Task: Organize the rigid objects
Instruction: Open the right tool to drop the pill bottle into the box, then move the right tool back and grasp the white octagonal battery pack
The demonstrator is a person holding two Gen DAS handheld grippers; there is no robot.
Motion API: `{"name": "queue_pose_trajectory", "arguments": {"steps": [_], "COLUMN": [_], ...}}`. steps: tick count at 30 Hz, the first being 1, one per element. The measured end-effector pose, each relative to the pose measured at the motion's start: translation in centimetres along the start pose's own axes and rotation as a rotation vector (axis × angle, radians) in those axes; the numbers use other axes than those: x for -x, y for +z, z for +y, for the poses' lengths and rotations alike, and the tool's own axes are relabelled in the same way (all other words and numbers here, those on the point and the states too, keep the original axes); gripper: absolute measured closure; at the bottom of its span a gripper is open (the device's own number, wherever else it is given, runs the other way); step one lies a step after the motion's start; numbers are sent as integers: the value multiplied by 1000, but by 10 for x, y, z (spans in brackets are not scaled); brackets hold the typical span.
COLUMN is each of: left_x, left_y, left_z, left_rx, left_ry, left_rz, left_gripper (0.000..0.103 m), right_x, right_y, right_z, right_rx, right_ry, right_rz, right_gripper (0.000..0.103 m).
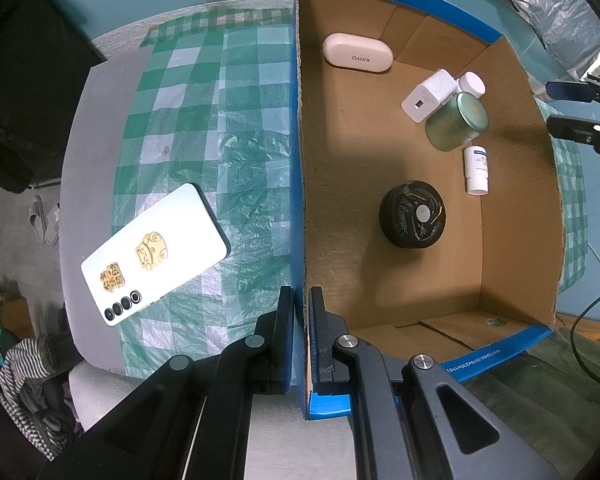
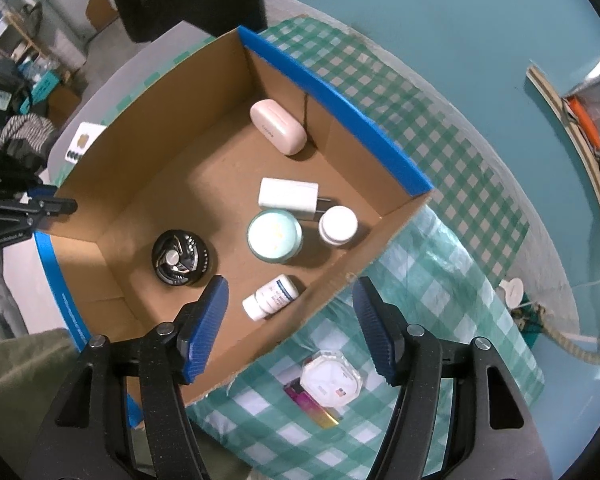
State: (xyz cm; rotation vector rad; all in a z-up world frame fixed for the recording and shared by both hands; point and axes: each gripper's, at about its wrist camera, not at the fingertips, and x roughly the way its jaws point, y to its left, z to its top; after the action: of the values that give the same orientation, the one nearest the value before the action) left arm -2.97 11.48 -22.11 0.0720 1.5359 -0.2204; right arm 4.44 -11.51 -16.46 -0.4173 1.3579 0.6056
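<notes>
An open cardboard box with blue edges stands on the checked cloth. It holds a pale case, a white charger, an upright white bottle, a green tin, a small white bottle lying on its side, and a black round disc. My left gripper is shut on the box's left wall near a corner. My right gripper is open above the box's right side, with the lying bottle below the gap and nothing between the fingers.
A white phone lies face down on the cloth left of the box. Outside the right wall lie a white octagonal box and a pink-yellow lighter. The grey table edge curves beyond the phone.
</notes>
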Motion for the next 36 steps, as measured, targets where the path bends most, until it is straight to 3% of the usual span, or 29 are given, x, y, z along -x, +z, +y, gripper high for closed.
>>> {"name": "queue_pose_trajectory", "arguments": {"steps": [13,25,36], "left_x": [-1,-2,-2], "left_y": [1,4,4], "left_z": [-1,-3,-2], "left_rx": [2,10,10], "left_ry": [0,1,0], "left_rz": [4,10,11], "left_gripper": [97,97,97], "right_x": [8,-33,-68], "right_y": [-34,-84,-103], "right_z": [-47,-86,-91], "right_rx": [-195,-499,-658], "right_ry": [8,53,53], "right_rz": [9,124,171], "right_gripper": [34,30,26]}}
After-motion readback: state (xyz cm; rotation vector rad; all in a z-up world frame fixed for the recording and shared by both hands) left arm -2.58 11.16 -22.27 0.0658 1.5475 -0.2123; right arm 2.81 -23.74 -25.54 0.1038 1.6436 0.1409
